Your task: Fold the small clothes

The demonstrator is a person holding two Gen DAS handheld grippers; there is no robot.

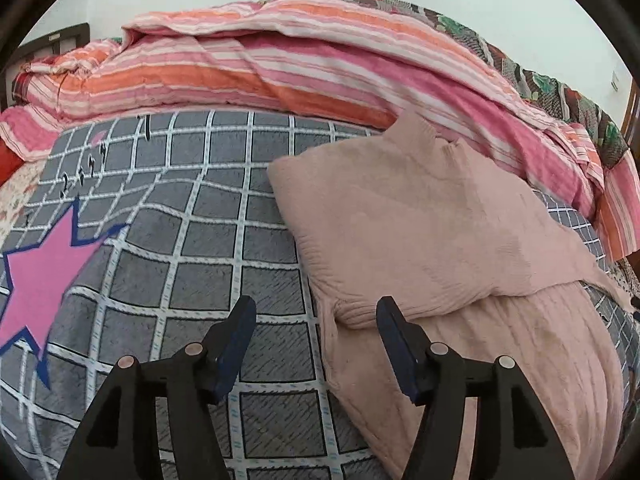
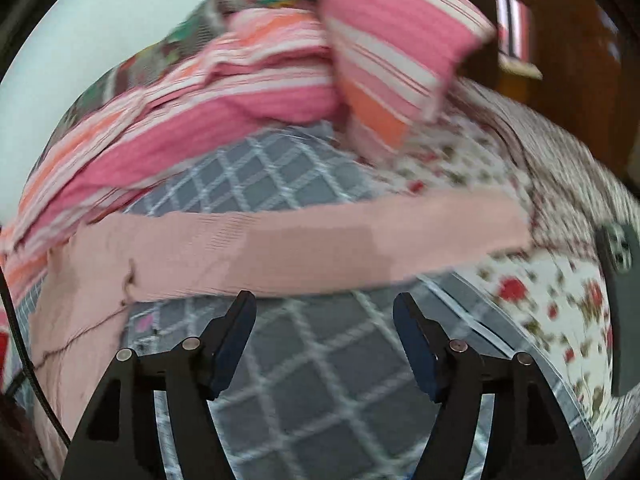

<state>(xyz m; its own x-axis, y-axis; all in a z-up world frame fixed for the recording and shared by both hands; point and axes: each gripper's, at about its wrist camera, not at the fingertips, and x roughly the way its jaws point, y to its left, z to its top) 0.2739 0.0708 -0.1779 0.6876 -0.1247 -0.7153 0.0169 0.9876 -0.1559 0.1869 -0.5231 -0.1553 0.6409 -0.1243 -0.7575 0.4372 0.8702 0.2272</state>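
1. A pale pink knitted sweater (image 1: 432,232) was seen laid out on a grey checked blanket (image 1: 224,248) spread over a bed, its upper part folded down over the lower, ribbed part.

2. The left gripper (image 1: 316,312) was held with its jaws standing wide apart and nothing between them; the near fingertip on the right was pictured just at the folded edge of the sweater, though contact could not be told.

3. In the right wrist view, much blurred, the right gripper (image 2: 324,308) was likewise shown wide open and empty, poised above the checked blanket (image 2: 312,360).

4. One sleeve (image 2: 320,248) of the sweater was seen stretched out flat across the blanket, just beyond the right gripper's fingertips and apart from them.

5. A pink star (image 1: 40,268) edged in blue was printed on the blanket, well to the left of the sweater.

6. A pink, orange and white striped quilt (image 1: 280,60) was bunched along the far side of the bed, behind the sweater.

7. A white sheet with red flowers (image 2: 532,292) was visible at the blanket's right edge, and a dark flat object (image 2: 620,312), too blurred to be identified, lay on it.

8. No boxes, baskets or other containers were pictured in either view.
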